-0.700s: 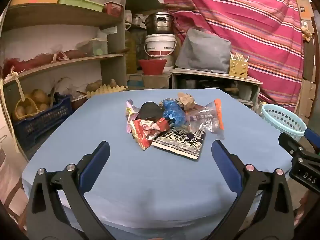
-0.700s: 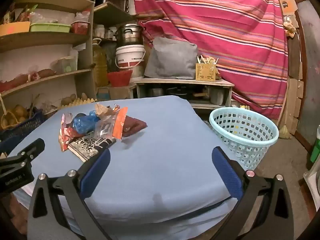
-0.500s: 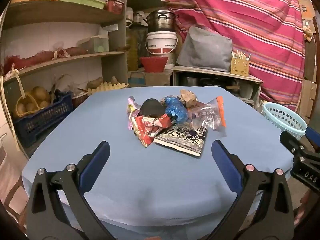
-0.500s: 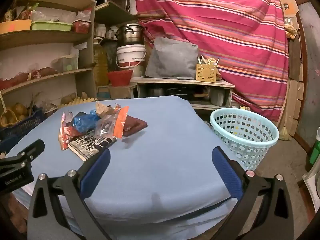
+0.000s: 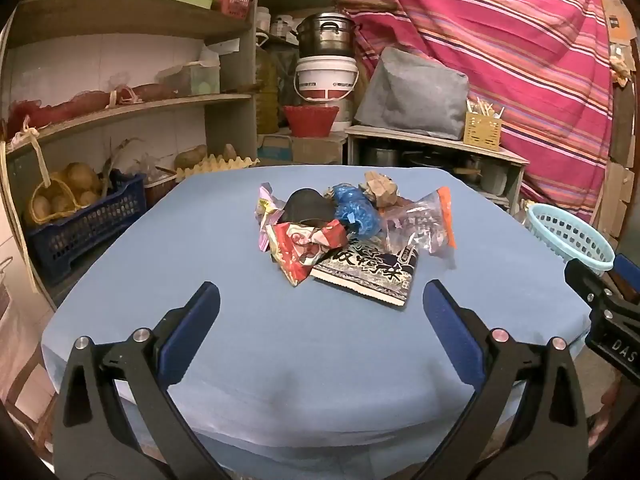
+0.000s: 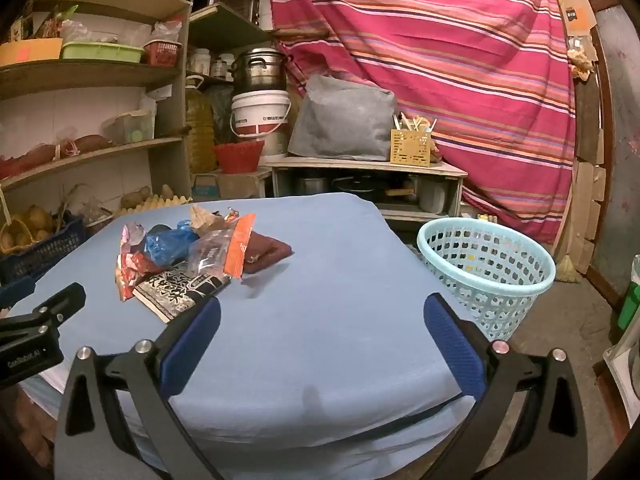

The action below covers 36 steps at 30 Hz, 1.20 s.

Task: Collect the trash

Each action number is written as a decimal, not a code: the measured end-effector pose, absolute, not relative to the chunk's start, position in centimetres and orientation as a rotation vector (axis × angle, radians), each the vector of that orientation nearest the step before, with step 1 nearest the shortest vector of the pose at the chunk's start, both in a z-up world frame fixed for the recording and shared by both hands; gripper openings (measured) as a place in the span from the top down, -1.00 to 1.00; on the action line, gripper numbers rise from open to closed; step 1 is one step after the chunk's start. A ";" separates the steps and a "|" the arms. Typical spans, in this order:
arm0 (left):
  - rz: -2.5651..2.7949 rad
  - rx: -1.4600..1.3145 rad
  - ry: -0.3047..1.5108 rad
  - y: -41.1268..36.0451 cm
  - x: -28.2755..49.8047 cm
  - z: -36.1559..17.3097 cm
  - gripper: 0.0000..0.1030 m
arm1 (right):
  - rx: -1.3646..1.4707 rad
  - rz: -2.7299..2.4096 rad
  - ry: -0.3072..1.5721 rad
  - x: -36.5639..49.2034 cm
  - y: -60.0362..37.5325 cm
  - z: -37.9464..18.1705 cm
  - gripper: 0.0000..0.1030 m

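A striped curtain (image 6: 440, 52) covers the back wall, and shelves (image 5: 120, 104) with boxes, bags and potatoes stand on the left side. In front of them is the worktop (image 5: 312, 344), covered with a blue cloth. A grey bag (image 6: 344, 120) lies on a low cabinet behind the worktop, and a white bucket (image 5: 326, 80) with a metal pot (image 5: 326, 38) on it stands beside the bag.

A light blue basket (image 6: 486, 276) stands on the floor just beside the right edge of the worktop.

The trash (image 5: 352, 236) lies in one pile on the far half of the worktop, well apart from the basket. In the pile, a black-and-white packet (image 5: 368, 270) lies flat at the near side. A red wrapper (image 5: 304, 246) touches its left edge, and a clear bag (image 5: 420, 226) with an orange strip leans at the right. A blue crumpled bag (image 5: 356, 210) and a black piece (image 5: 308, 208) lie behind them, with a brown paper ball (image 5: 380, 190) at the back. In the right wrist view a dark red pouch (image 6: 266, 250) lies at the right side of the pile.

The left gripper (image 5: 320, 308) hangs over the near part of the worktop, with jaws wide apart and nothing between them. The right gripper (image 6: 322, 322) is the same: spread wide, holding nothing, over the near right part of the worktop.
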<state>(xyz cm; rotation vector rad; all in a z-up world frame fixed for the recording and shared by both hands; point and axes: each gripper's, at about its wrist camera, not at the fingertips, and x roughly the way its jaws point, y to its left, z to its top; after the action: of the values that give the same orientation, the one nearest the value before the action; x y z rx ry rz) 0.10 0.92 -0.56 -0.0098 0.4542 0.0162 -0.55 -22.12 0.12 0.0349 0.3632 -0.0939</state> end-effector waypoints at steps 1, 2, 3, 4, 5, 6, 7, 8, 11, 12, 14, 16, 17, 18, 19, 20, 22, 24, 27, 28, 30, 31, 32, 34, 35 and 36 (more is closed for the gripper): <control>0.015 -0.009 0.452 0.9 0.1 -0.6 -0.90 | 0.035 -0.094 0.363 -0.6 -22.1 0.1 -0.92; 0.014 -0.006 0.449 0.9 0.0 -0.5 -0.90 | 0.035 -0.094 0.362 -0.6 -22.1 0.1 -0.92; 0.014 -0.003 0.447 0.8 0.0 -0.5 -0.90 | 0.035 -0.094 0.362 -0.5 -22.1 0.1 -0.92; 0.014 0.000 0.444 0.7 -0.1 -0.5 -0.90 | 0.034 -0.095 0.362 -0.5 -22.0 0.1 -0.92; 0.015 0.003 0.442 0.7 -0.1 -0.5 -0.90 | 0.034 -0.094 0.363 -0.5 -22.2 0.1 -0.92; 0.016 0.005 0.441 0.6 -0.1 -0.5 -0.90 | 0.034 -0.094 0.363 -0.5 -22.2 0.1 -0.92; 0.015 0.006 0.440 0.6 -0.1 -0.5 -0.90 | 0.034 -0.094 0.362 -0.5 -22.2 0.1 -0.92; 0.014 0.004 0.439 0.7 -0.1 -0.4 -0.90 | 0.033 -0.094 0.362 -0.5 -22.2 0.1 -0.92; 0.016 0.010 0.436 0.6 -0.1 -0.5 -0.90 | 0.033 -0.094 0.361 -0.5 -22.2 0.1 -0.92; 0.017 0.010 0.435 0.6 -0.2 -0.5 -0.90 | 0.033 -0.093 0.361 -0.5 -22.2 0.1 -0.92; 0.018 0.016 0.433 0.5 -0.2 -0.5 -0.90 | 0.034 -0.093 0.364 -0.5 -22.2 0.1 -0.92; 0.017 0.020 0.429 0.5 -0.4 -0.3 -0.90 | 0.032 -0.094 0.361 -0.5 -22.1 0.1 -0.92; 0.017 0.020 0.427 0.5 -0.4 -0.3 -0.90 | 0.031 -0.095 0.360 -0.5 -22.1 0.1 -0.92; 0.017 0.020 0.425 0.5 -0.4 -0.2 -0.90 | 0.031 -0.095 0.359 -0.6 -22.1 0.1 -0.92; 0.017 0.020 0.424 0.5 -0.5 -0.2 -0.90 | 0.031 -0.095 0.358 -0.6 -22.1 0.1 -0.92; 0.019 0.022 0.424 0.4 -0.4 -0.2 -0.90 | 0.031 -0.095 0.358 -0.5 -22.1 0.2 -0.92; 0.018 0.022 0.426 0.4 -0.4 -0.3 -0.90 | 0.031 -0.095 0.360 -0.5 -22.0 0.1 -0.92; 0.018 0.021 0.427 0.4 -0.4 -0.2 -0.90 | 0.032 -0.096 0.361 -0.5 -22.3 0.2 -0.92; 0.019 0.023 0.426 0.4 -0.4 -0.2 -0.90 | 0.033 -0.096 0.361 -0.5 -22.6 0.3 -0.92; 0.017 0.022 0.427 0.4 -0.4 -0.2 -0.90 | 0.032 -0.096 0.361 -0.5 -22.6 0.3 -0.92; 0.019 0.023 0.427 0.4 -0.4 -0.2 -0.90 | 0.032 -0.096 0.362 -0.5 -22.6 0.3 -0.92; 0.020 0.025 0.427 0.4 -0.4 -0.2 -0.90 | 0.032 -0.096 0.362 -0.5 -22.6 0.3 -0.92; 0.018 0.024 0.428 0.5 -0.4 -0.2 -0.90 | 0.032 -0.097 0.362 -0.5 -22.7 0.3 -0.92; 0.017 0.023 0.424 0.5 -0.5 -0.1 -0.90 | 0.032 -0.098 0.360 -0.5 -22.7 0.3 -0.92; 0.017 0.025 0.422 0.6 -0.5 -0.1 -0.90 | 0.032 -0.099 0.359 -0.4 -22.8 0.3 -0.92; 0.018 0.027 0.421 0.6 -0.5 0.0 -0.90 | 0.032 -0.100 0.358 -0.4 -22.9 0.3 -0.92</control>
<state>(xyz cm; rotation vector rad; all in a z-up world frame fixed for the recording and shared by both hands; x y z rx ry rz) -0.50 0.64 -0.02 0.0267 0.4209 0.0179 -0.42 -22.90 0.32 0.0322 0.3584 -0.1002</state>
